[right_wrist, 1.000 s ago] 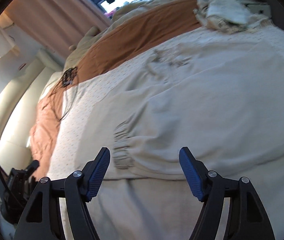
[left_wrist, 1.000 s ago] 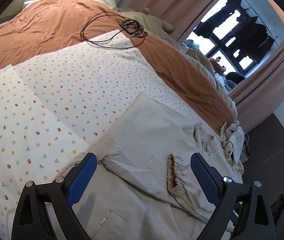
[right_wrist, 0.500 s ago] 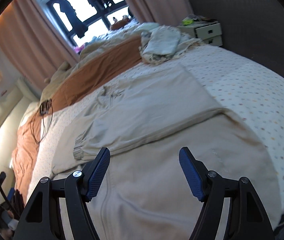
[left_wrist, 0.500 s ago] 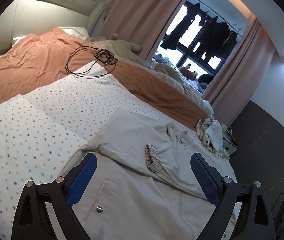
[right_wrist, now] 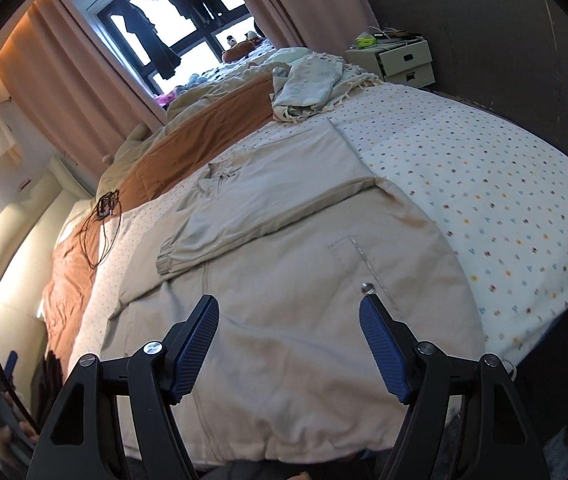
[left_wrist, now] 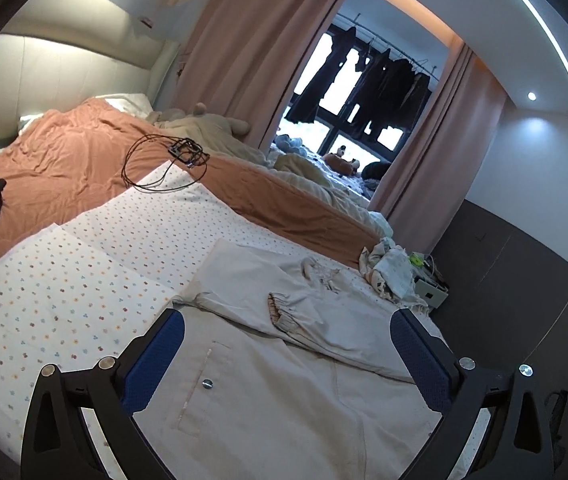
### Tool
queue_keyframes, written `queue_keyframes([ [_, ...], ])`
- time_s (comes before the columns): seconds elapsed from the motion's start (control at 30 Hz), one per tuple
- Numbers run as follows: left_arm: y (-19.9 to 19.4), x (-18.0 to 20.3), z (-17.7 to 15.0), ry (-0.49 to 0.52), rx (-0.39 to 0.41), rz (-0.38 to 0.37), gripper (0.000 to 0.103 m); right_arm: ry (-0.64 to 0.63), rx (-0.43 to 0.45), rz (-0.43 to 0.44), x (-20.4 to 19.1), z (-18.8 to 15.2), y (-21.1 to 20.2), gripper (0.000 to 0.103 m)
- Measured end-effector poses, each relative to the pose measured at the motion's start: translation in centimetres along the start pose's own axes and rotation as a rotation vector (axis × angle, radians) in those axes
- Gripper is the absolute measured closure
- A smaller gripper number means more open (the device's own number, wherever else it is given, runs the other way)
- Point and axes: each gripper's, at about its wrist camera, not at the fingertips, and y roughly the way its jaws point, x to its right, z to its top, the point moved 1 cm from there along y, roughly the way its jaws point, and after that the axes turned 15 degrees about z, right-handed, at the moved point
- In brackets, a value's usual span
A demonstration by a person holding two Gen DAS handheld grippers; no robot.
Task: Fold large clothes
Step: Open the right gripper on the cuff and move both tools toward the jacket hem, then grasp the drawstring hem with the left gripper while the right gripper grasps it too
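Hovering above beige jacket (left_wrist: 284,392), both tools gape empty.

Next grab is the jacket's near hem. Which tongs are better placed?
Probably right: the right tongs hang open just above the jacket's hem at the bed edge. The left tongs, also open, face the pocket, hem out of view.

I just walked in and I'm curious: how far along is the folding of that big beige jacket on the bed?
Partly done. The beige jacket lies flat on the dotted sheet, and one sleeve is already folded across its body, elastic cuff inward. Nothing is in hand: the left tool and right tool both hang open above the cloth. Whether the other sleeve is folded I cannot tell; folding the body looks still to come.
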Motion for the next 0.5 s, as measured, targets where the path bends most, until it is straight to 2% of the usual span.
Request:
queue_keyframes([
  [0.03,-0.5,-0.1,-0.2,0.010,0.001,-0.001,0.000,0.007,0.007,0.007,0.3,-0.4,-0.6,0.010],
  [0.1,-1.2,-0.6,-0.6,0.022,-0.010,-0.002,0.000,0.016,0.016,0.017,0.8,-1.1,-1.6,0.000],
  [0.27,-2.2,-2.9,-1.8,0.049,-0.019,0.083,0.000,0.045,0.018,0.022,2.5,-2.5,-3.4,0.000],
  [0.5,-0.8,-7.5,-4.7,0.046,-0.146,0.187,0.000,0.041,0.041,-0.001,4.9,-5.0,-5.1,0.000],
])
